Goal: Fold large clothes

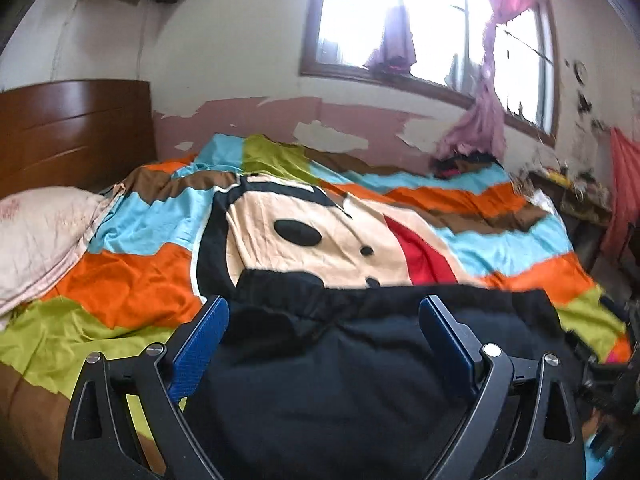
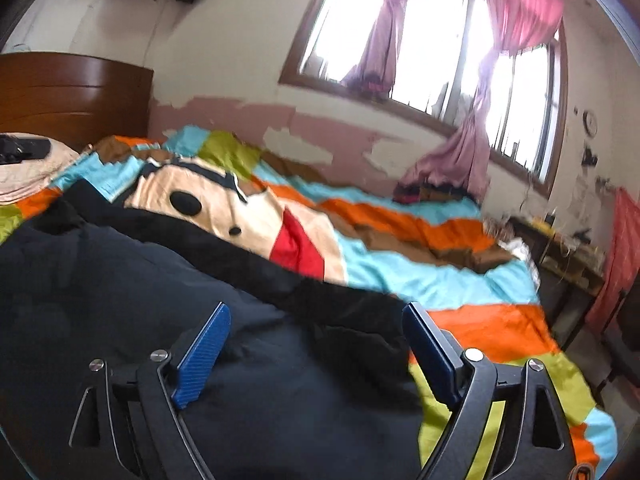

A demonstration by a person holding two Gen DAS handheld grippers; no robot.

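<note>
A large black garment [image 1: 320, 380] lies bunched on the near side of a striped cartoon bedspread [image 1: 132, 292]. In the left wrist view my left gripper [image 1: 324, 304] stands open above the garment. Its blue pads [image 1: 200, 352] are wide apart, with the cloth lying loose below and between them. In the right wrist view the same black garment [image 2: 120, 280] fills the lower left. My right gripper [image 2: 318, 310] is open over its right edge; its blue pads [image 2: 202, 360] grip nothing. The garment's near part is hidden below both grippers.
A pale pillow [image 1: 40, 240] lies at the left by the brown headboard [image 1: 72, 132], with a dark object [image 2: 20, 148] on it. Pink curtains [image 1: 480, 120] hang at the window, above a clothes pile [image 1: 468, 162]. A cluttered side table [image 2: 568, 248] stands beyond the bed's right edge.
</note>
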